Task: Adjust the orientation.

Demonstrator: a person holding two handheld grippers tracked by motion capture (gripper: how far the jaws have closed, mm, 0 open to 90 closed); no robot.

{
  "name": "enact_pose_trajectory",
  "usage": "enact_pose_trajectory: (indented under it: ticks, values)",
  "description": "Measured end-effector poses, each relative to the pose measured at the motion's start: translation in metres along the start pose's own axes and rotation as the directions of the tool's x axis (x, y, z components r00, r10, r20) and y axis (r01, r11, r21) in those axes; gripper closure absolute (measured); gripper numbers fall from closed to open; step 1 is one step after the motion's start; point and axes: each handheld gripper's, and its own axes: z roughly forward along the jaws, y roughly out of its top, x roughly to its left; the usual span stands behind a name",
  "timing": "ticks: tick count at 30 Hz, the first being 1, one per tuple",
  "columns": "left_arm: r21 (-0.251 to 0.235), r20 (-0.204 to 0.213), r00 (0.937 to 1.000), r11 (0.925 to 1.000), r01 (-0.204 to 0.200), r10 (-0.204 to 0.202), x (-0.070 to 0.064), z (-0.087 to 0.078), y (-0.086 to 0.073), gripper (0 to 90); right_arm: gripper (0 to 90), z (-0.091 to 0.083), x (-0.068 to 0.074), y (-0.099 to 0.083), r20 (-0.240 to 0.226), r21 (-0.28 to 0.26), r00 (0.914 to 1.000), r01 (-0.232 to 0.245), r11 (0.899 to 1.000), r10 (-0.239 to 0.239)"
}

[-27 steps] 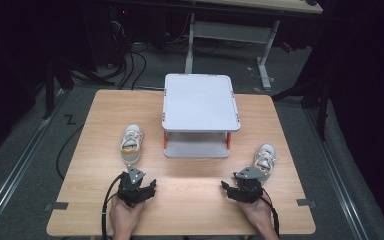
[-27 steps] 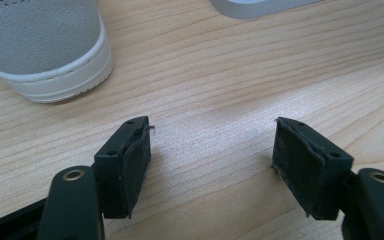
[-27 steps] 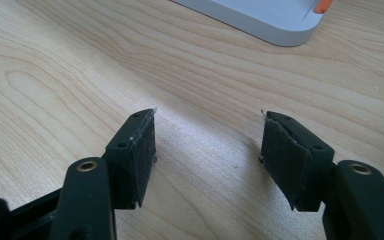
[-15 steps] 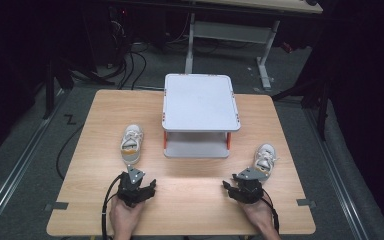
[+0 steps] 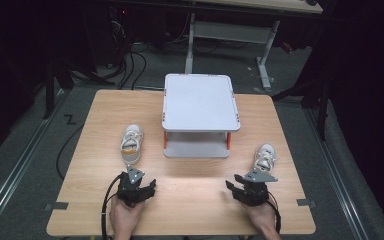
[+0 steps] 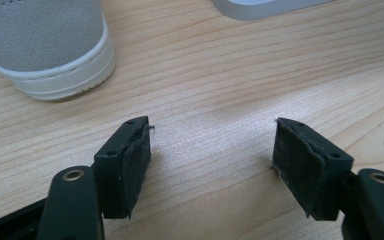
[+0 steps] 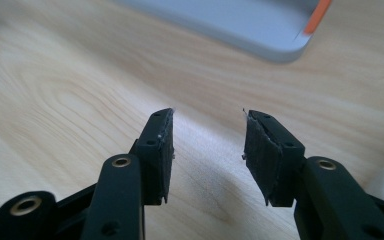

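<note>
I have both grippers resting low on the wooden table (image 5: 190, 200) near its 6 o'clock edge. My left gripper (image 5: 142, 184) sits at about 7 o'clock from the table's middle, its jaws spread wide with bare wood between them and nothing held. In the left gripper view the grey heel of the left sneaker (image 6: 45, 45) stands at 11 o'clock from the jaws, near but apart from them. From above, that sneaker (image 5: 131, 144) lies just beyond the left gripper at its 12 o'clock, toe pointing away from me.

My right gripper (image 5: 237, 187) rests at about 5 o'clock from the table's middle, jaws parted a moderate way and empty. The right sneaker (image 5: 265, 157) lies just past it at 1 o'clock, close to the grey plate on top of the gripper.

Between the two shoes, at 12 o'clock from the table's middle, stands a white two-tier rack (image 5: 200, 102) on orange posts. In the right gripper view its lower shelf corner (image 7: 260, 30) with one orange post shows at 12 o'clock beyond the jaws.
</note>
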Motion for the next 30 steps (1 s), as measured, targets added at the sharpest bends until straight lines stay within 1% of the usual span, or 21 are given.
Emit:
enact_pose_trajectory:
  ticks: [1,2,5,9,10,11,12,13,16,18,19,20,22,23,24,25,26,27,28,30]
  values:
    - [0.000,0.000,1.0000,1.0000,0.000,0.000,0.000,0.000,0.000,31.7,55.3,-0.014,-0.003,0.002,-0.002,-0.035,0.9997,-0.024,0.999,0.024]
    - [0.000,0.000,1.0000,1.0000,0.000,0.000,0.000,0.000,0.000,31.7,55.3,-0.014,-0.003,0.002,-0.002,-0.035,0.9997,-0.024,0.999,0.024]
    - [0.001,0.001,1.0000,1.0000,-0.001,0.001,0.000,0.000,0.000,31.7,55.5,-0.031,-0.011,0.003,0.011,-0.063,0.9989,-0.045,0.997,0.046]
    - [-0.001,0.001,1.0000,1.0000,0.000,0.000,0.000,0.000,0.000,31.7,55.7,-0.050,-0.020,0.004,0.050,-0.092,0.9962,-0.066,0.994,0.071]
    - [-0.001,0.001,1.0000,1.0000,0.000,0.000,0.000,0.000,0.000,31.6,55.9,-0.059,-0.025,0.005,0.074,-0.113,0.9939,-0.073,0.991,0.082]
    - [-0.001,0.001,1.0000,1.0000,0.000,0.000,0.000,0.000,0.000,31.7,55.9,-0.059,-0.025,0.005,0.074,-0.113,0.9939,-0.073,0.991,0.082]
    - [-0.001,0.001,1.0000,1.0000,0.000,0.000,0.000,0.000,0.000,31.7,56.2,-0.067,-0.032,0.007,0.107,-0.127,0.9892,-0.087,0.988,0.100]
    - [-0.001,0.001,1.0000,1.0000,0.001,-0.001,0.000,0.000,0.000,31.7,56.2,-0.067,-0.032,0.007,0.107,-0.127,0.9892,-0.087,0.988,0.100]
    - [-0.001,0.001,1.0000,1.0000,0.000,0.000,0.000,0.000,0.000,31.7,56.9,-0.074,-0.047,0.007,0.161,-0.132,0.9775,-0.116,0.984,0.137]
    - [-0.001,0.000,1.0000,1.0000,0.000,0.000,0.000,0.000,0.000,31.7,57.4,-0.076,-0.057,0.007,0.194,-0.128,0.9670,-0.142,0.982,0.165]
    - [-0.001,0.000,1.0000,1.0000,0.000,0.000,0.000,0.000,0.000,31.7,57.9,-0.076,-0.067,0.007,0.235,-0.113,0.9554,-0.156,0.981,0.179]
    - [-0.001,0.000,1.0000,1.0000,-0.001,0.001,0.000,0.000,0.000,31.7,57.9,-0.076,-0.067,0.007,0.235,-0.113,0.9554,-0.156,0.981,0.179]
    - [-0.001,0.000,1.0000,1.0000,-0.001,0.001,0.000,0.000,0.000,31.7,58.4,-0.073,-0.076,0.007,0.259,-0.093,0.9470,-0.171,0.981,0.189]
    - [0.000,0.000,1.0000,1.0000,-0.002,0.002,0.000,0.000,0.000,31.7,58.6,-0.068,-0.084,0.006,0.273,-0.074,0.9403,-0.190,0.979,0.203]
    - [0.000,-0.001,1.0000,1.0000,-0.002,0.002,0.000,0.000,0.000,31.7,58.6,-0.068,-0.084,0.006,0.273,-0.074,0.9403,-0.190,0.979,0.203]
    - [0.000,-0.001,1.0000,1.0000,-0.002,0.002,0.000,0.000,0.000,31.7,58.6,-0.062,-0.089,0.007,0.273,-0.054,0.9382,-0.206,0.977,0.213]
    - [0.000,-0.001,1.0000,1.0000,-0.002,0.002,0.000,0.000,0.000,31.7,58.5,-0.059,-0.091,0.007,0.272,-0.046,0.9365,-0.218,0.975,0.222]
    - [0.000,-0.001,1.0000,1.0000,-0.002,0.002,0.000,0.000,0.000,31.7,58.5,-0.059,-0.091,0.007,0.272,-0.046,0.9365,-0.218,0.975,0.222]
    - [0.001,-0.001,1.0000,1.0000,-0.002,0.002,0.000,0.000,0.000,31.7,58.6,-0.055,-0.093,0.007,0.273,-0.036,0.9351,-0.224,0.974,0.226]
    - [0.001,-0.001,1.0000,1.0000,-0.002,0.002,0.000,0.000,0.000,31.7,58.5,-0.049,-0.097,0.007,0.278,-0.022,0.9350,-0.223,0.974,0.221]
